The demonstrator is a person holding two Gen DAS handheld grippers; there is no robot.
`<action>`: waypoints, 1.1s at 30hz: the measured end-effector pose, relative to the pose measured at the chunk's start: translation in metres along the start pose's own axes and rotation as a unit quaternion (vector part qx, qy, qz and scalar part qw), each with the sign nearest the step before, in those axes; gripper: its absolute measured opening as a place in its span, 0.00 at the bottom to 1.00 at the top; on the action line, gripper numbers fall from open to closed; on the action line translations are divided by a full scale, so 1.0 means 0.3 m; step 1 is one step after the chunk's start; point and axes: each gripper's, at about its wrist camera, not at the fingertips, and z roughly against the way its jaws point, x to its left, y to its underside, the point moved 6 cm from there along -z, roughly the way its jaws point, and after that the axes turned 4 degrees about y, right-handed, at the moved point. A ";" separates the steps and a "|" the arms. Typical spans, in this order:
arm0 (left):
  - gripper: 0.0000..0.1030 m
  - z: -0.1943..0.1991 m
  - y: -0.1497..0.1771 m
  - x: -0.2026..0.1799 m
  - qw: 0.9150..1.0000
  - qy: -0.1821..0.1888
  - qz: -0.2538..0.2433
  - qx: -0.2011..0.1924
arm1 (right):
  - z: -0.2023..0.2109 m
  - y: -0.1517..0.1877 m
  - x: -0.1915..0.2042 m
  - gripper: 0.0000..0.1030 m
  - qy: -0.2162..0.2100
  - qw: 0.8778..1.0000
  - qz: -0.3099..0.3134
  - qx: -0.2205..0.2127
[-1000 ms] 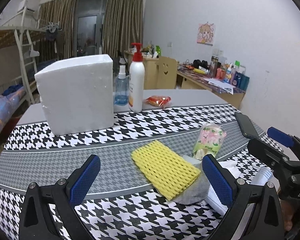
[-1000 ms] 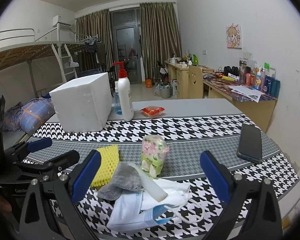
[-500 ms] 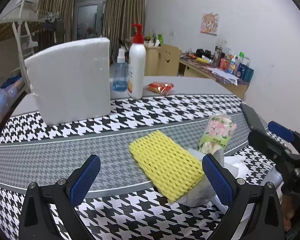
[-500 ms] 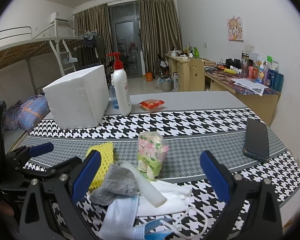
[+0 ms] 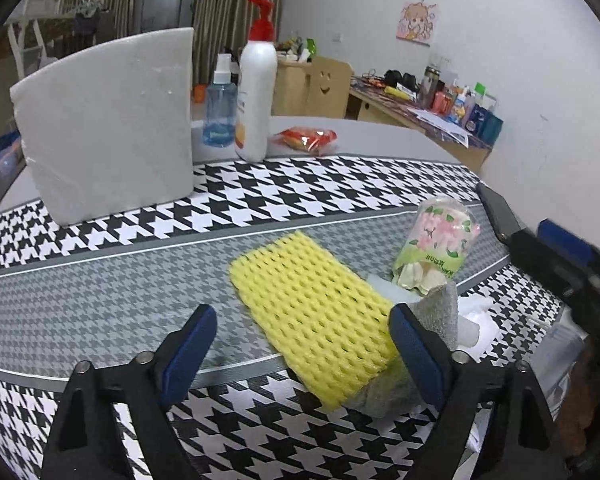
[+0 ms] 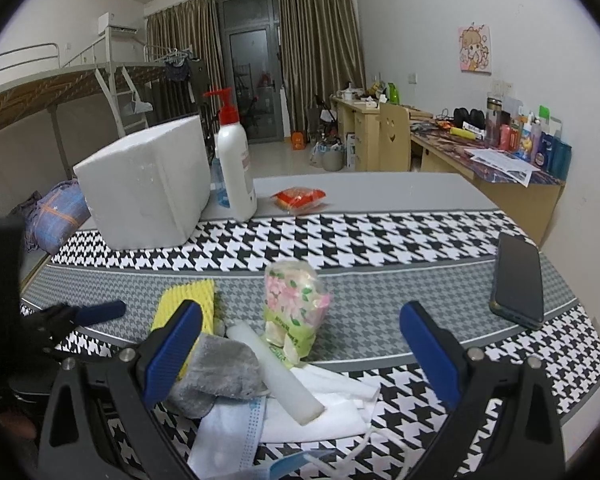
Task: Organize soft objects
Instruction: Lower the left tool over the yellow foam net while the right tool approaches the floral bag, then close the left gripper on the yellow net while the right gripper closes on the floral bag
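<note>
Through my left wrist camera, my left fingers (image 5: 302,342) are closing, their blue pads either side of the near end of the yellow foam net (image 5: 314,320). The pads do not press on it yet; the right pad sits just at its edge. The net lies flat on the houndstooth cloth of the bench (image 5: 100,292), its near corner overlapping a grey cloth (image 5: 436,312). Just beyond stands a flowered packet of tissues (image 5: 436,248), and white paper (image 5: 476,320) lies beside the grey cloth. Farther back stand a white foam block (image 5: 108,120), a blue spray bottle (image 5: 220,108), a white pump bottle (image 5: 256,88) and a red snack packet (image 5: 306,138). My other tool shows as dark arms at the right edge.

Through my right wrist camera, my right fingers (image 6: 300,352) are spread wide and released, gripping nothing. Between and below them lies the pile: the grey cloth (image 6: 224,368), a white foam stick (image 6: 276,372) across it, the tissue packet (image 6: 296,304) upright behind, a face mask (image 6: 236,436) and white paper (image 6: 332,400) nearest me. The yellow net (image 6: 192,300) is to the left, partly behind my left pad. A dark phone (image 6: 518,280) lies well apart on the right.
</note>
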 end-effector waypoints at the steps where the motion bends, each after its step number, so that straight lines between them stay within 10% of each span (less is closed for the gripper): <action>1: 0.82 -0.004 0.001 0.001 1.000 0.000 0.001 0.003 | 0.014 -0.006 -0.006 0.98 0.000 1.000 -0.001 -0.004; 26: 0.31 -0.076 0.023 -0.010 0.998 0.048 0.019 0.046 | -0.141 0.024 -0.008 0.71 -0.027 0.996 -0.002 0.085; 33: 0.27 -0.084 0.021 -0.002 0.997 0.053 0.012 0.047 | -0.190 0.029 0.000 0.50 -0.040 0.993 -0.005 0.107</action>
